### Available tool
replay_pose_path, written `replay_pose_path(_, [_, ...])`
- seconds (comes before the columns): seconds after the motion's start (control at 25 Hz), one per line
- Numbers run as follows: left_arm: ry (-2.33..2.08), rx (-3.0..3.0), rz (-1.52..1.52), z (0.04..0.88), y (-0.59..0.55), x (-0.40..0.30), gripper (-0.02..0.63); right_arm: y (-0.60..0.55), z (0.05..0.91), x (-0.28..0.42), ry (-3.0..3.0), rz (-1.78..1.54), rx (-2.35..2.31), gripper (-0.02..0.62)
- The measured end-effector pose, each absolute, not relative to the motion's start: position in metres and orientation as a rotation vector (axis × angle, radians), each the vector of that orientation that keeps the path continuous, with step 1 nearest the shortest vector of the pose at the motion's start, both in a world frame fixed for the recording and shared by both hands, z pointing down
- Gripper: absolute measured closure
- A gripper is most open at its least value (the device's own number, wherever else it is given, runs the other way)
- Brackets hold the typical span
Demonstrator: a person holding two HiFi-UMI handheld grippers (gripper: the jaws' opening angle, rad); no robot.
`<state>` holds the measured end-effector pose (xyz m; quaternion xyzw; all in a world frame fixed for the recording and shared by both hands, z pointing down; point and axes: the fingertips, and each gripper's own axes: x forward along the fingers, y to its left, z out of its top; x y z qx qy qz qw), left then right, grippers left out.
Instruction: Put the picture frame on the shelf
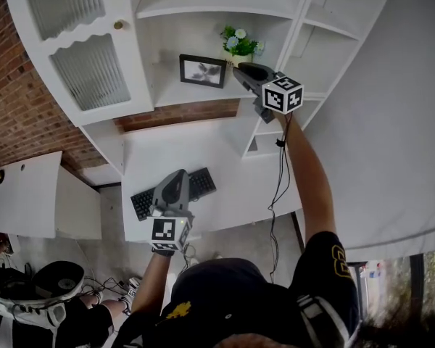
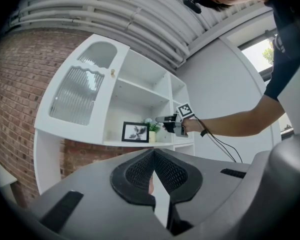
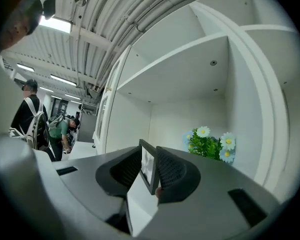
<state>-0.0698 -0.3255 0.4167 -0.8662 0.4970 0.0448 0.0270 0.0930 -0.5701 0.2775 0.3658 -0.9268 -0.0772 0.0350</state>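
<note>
Left hand-held gripper closed, picture frame upright on shelf

We are looking at a white shelf whose middle board is carrying two things. The picture frame is standing upright near the middle of this board, its face turning toward the front edge. A small pot of green leaves with pale flowers is sitting in the back right corner, near the frame but apart from it. The board above is lying bare. Below the shelf, a white desk is bearing a black keyboard, which is lying flat toward the front left corner, angled to the front edge.
</note>
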Motion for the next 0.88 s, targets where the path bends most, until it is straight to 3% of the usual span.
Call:
replay_pose_path(0.36, [1.580,-2.647,0.144,0.419,-0.332,-0.080,0.588,-0.519,0.304,0.132,-2.817,-0.214,1.334,0.546])
replay_pose_path(0.88, [1.638,-2.597,0.098,0.422,-0.337,-0.096,0.588,-0.423,0.322,0.130,-2.876,-0.246,1.416,0.561])
